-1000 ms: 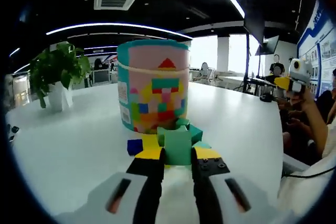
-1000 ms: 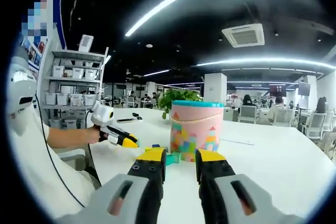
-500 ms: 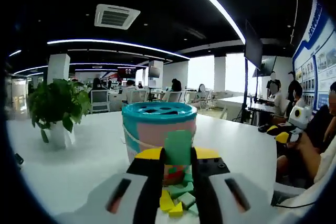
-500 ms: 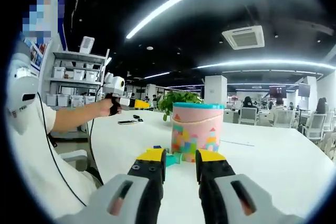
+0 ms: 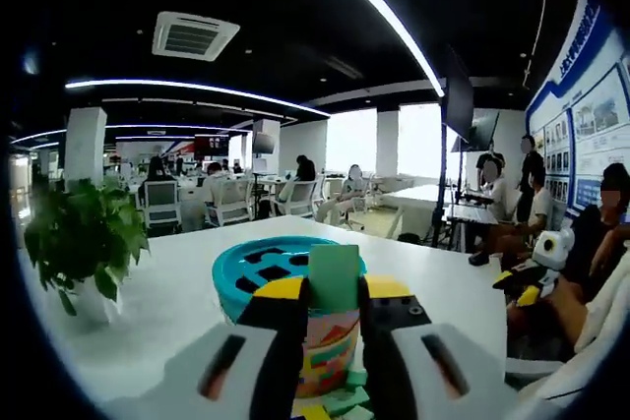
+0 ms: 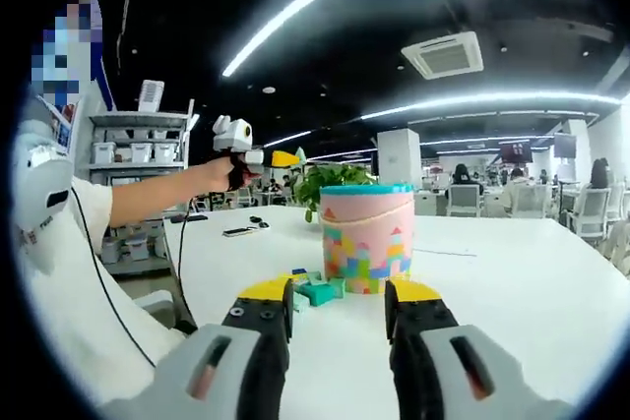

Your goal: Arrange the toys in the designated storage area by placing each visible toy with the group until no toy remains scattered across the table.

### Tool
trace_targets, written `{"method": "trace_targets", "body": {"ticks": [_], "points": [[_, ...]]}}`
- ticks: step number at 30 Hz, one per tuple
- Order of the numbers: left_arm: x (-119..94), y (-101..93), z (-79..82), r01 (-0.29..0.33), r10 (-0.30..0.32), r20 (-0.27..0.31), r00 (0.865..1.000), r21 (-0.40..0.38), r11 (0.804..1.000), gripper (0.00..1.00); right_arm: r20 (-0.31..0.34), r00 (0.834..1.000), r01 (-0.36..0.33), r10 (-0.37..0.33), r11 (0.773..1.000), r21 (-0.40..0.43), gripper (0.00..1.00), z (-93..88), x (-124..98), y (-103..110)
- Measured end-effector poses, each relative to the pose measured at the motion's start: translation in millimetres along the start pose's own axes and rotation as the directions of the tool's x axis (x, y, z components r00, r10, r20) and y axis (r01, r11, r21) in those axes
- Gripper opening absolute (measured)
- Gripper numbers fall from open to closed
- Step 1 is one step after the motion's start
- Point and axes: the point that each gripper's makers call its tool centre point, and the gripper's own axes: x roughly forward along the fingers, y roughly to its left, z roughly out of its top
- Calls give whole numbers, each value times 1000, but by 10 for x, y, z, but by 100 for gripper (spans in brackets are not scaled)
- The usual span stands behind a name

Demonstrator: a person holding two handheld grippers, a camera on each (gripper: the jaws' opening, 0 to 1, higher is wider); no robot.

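While your left gripper (image 5: 334, 294) clamps a green plastic block (image 5: 334, 277) above the teal-lidded pink toy bucket (image 5: 285, 287), loose blocks (image 6: 317, 290) wait on the white tabletop (image 6: 551, 302) at its seven o'clock; your right gripper (image 6: 338, 300) hangs open, empty.

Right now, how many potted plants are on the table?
1: a potted plant stands on the white table, to the left of the bucket in the left gripper view. Others may be hidden.

Wide white table (image 6: 512, 292), pink toy bucket (image 6: 367, 240) with teal lid standing mid-table, loose green and yellow blocks (image 6: 313, 289) at its near-left foot, potted plant (image 5: 84, 243) beyond, small dark items (image 6: 241, 230) far left
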Motion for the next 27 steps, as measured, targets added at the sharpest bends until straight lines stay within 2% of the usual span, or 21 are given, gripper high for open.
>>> {"method": "trace_targets", "body": {"ticks": [1, 2, 3, 4, 5, 7, 9, 10, 11, 12, 14, 15, 16, 17, 22, 27], "points": [[14, 49, 91, -19, 17, 49, 999, 26, 999, 20, 0, 1000, -6, 6, 1000, -25, 38, 23, -16, 46], [32, 73, 127, -19, 18, 59, 998, 28, 999, 20, 7, 1000, 15, -15, 1000, -26, 40, 55, -31, 65], [47, 101, 135, -21, 20, 52, 998, 16, 1000, 20, 24, 999, 30, -29, 998, -54, 43, 102, -41, 67], [76, 148, 162, -33, 34, 59, 998, -16, 999, 20, 34, 999, 15, -12, 994, -108, 46, 137, -43, 121], [98, 173, 169, -31, 33, 52, 998, -27, 999, 20, 33, 999, 11, -7, 993, -120, 47, 146, -44, 149], [166, 222, 207, -34, 34, 35, 999, 4, 999, 20, 3, 1000, -13, 13, 989, -148, 48, 141, -27, 248], [212, 245, 270, -35, 34, 42, 999, 19, 999, 20, 6, 1000, -18, 19, 983, -185, 47, 165, -4, 292], [236, 248, 314, -27, 26, 63, 998, 23, 999, 20, 8, 1000, -19, 21, 976, -215, 46, 178, 10, 309], [296, 217, 335, 17, -20, 66, 998, 35, 999, 20, 10, 999, -27, 31, 970, -242, 46, 191, 23, 339], [350, 242, 329, 23, -25, 52, 998, 32, 999, 20, 9, 999, -37, 41, 966, -256, 46, 193, 40, 379], [433, 202, 228, 104, -104, -7, 995, 79, 991, 20, 9, 998, -54, 58, 966, -251, 47, 208, 64, 414], [464, 200, 182, 128, -126, -27, 992, 116, 985, 20, 19, 995, -91, 99, 968, -232, 47, 230, 75, 483], [490, 196, 125, 157, -154, -40, 987, 105, 982, 20, 17, 991, -123, 130, 968, -220, 47, 240, 69, 523], [520, 262, 82, 146, -143, -46, 989, 76, 986, 20, 20, 991, -124, 131, 967, -222, 47, 258, 63, 515], [710, 500, -92, 151, -148, -54, 987, 50, 987, 20, 31, 991, -119, 128, 970, -210, 45, 296, 106, 461], [894, 599, -246, 146, -144, -70, 987, 19, 989, 21, 39, 991, -117, 127, 975, -187, 44, 278, 195, 448]]}}
